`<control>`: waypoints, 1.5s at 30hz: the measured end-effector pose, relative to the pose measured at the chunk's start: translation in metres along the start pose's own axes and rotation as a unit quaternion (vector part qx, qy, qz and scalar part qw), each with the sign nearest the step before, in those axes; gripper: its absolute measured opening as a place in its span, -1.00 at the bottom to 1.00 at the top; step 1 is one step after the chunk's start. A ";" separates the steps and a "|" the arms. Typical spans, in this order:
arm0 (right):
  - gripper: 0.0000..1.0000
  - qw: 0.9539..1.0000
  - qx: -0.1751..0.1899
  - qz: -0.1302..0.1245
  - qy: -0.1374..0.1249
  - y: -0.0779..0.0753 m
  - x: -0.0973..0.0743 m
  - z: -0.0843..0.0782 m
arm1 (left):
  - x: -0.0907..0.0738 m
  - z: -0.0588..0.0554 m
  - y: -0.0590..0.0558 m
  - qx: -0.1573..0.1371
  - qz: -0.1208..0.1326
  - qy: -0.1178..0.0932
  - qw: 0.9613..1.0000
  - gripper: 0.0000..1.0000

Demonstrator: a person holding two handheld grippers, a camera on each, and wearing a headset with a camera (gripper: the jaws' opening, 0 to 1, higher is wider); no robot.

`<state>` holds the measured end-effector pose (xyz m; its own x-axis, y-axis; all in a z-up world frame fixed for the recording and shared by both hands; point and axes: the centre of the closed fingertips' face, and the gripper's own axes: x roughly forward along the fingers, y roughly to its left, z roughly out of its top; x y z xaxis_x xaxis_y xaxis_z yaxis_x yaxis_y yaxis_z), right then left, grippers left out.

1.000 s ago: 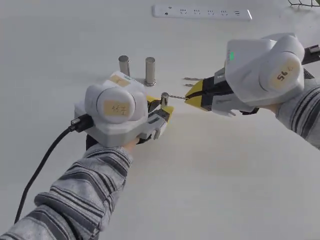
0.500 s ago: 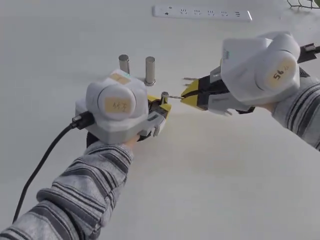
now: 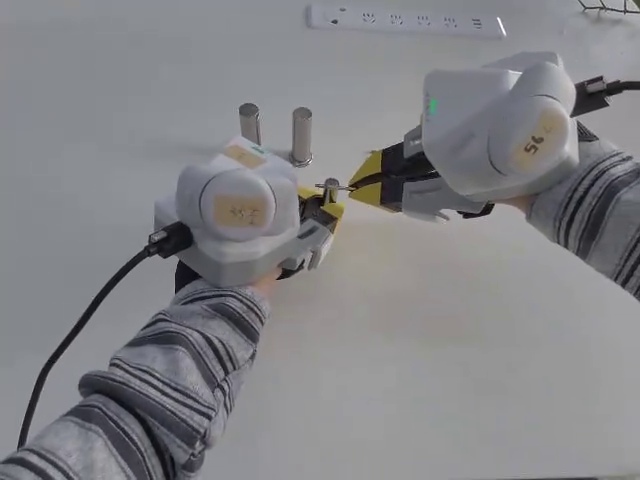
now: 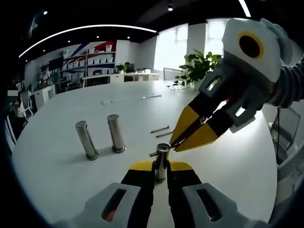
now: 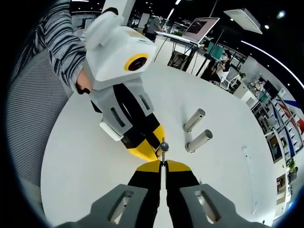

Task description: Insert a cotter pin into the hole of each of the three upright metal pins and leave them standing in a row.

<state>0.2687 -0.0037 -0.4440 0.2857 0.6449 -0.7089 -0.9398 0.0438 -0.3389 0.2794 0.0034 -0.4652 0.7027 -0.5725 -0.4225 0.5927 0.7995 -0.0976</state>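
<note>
Nearest, the left hand-held gripper clamps a short upright silver metal pin on the white table. The right hand-held gripper pinches a thin cotter pin crossing that pin's head, with its tips crowding in close. Behind stand 2 more upright silver pins, then 2 loose cotter pins and, farthest, a white power strip.

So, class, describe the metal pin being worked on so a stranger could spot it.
On the white workbench, nearer than the power strip, two metal pins stand free side by side. The third metal pin, nearest the person, is clamped in the left gripper, a cotter pin at its top held by the right gripper.
</note>
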 end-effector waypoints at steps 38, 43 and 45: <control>-1.00 0.998 0.058 -0.014 -0.025 0.000 -0.006 0.009 | 0.002 -0.001 -0.001 -0.017 0.010 -0.005 1.000 -0.88; -1.00 0.998 0.060 -0.012 -0.025 0.000 -0.006 0.011 | 0.002 -0.001 0.000 -0.019 0.010 -0.005 1.000 -0.89; -1.00 0.998 0.063 -0.012 -0.026 0.000 -0.005 0.012 | 0.002 -0.001 0.000 -0.020 0.011 -0.005 1.000 -0.89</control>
<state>0.2651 0.0017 -0.4330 0.3009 0.6813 -0.6673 -0.9500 0.1528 -0.2724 0.2803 0.0022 -0.4664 0.7191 -0.5570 -0.4155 0.5616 0.8180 -0.1247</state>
